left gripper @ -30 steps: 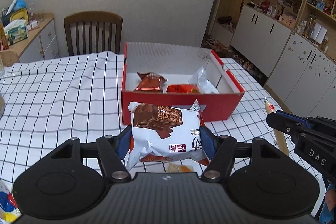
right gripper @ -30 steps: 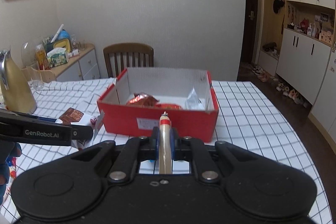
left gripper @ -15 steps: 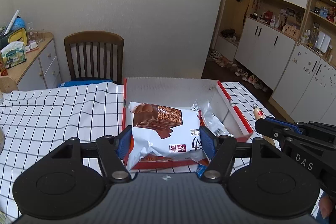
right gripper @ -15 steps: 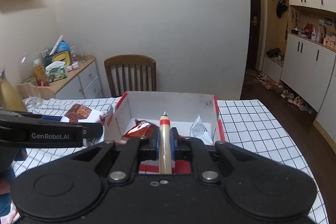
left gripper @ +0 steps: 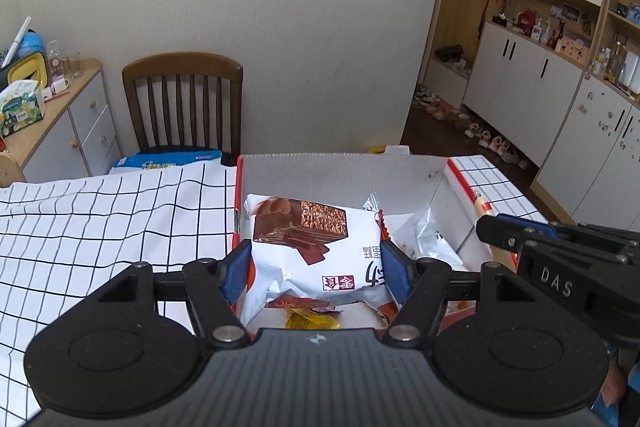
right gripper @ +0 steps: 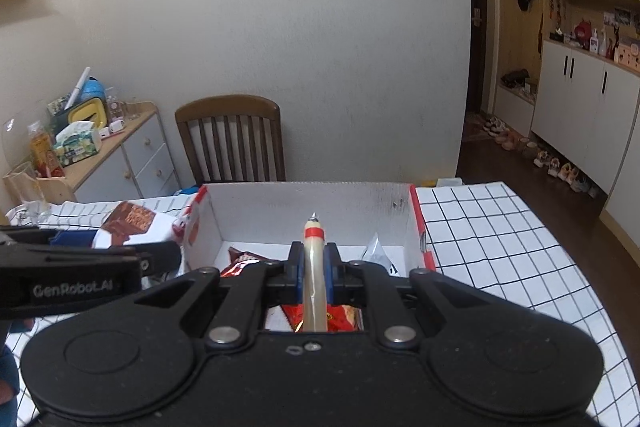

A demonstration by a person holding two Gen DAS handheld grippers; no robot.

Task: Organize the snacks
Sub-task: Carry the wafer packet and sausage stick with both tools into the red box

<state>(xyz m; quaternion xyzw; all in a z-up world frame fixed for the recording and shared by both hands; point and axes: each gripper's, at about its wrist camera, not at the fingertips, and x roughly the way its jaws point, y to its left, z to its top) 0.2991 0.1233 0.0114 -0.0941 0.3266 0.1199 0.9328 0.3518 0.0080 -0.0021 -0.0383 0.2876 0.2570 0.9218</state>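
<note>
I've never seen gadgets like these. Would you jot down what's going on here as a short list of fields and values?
Setting: table with checked cloth
Container: open red box
Left gripper: clamped on white chocolate wafer packet, above the box
Right gripper: clamped on sausage stick, above the box
Already in box: red foil packet, clear packet, yellow wrapper
Beyond table: wooden chair

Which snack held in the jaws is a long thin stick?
The sausage stick in the right gripper; the left gripper holds a broad white wafer packet.
</note>
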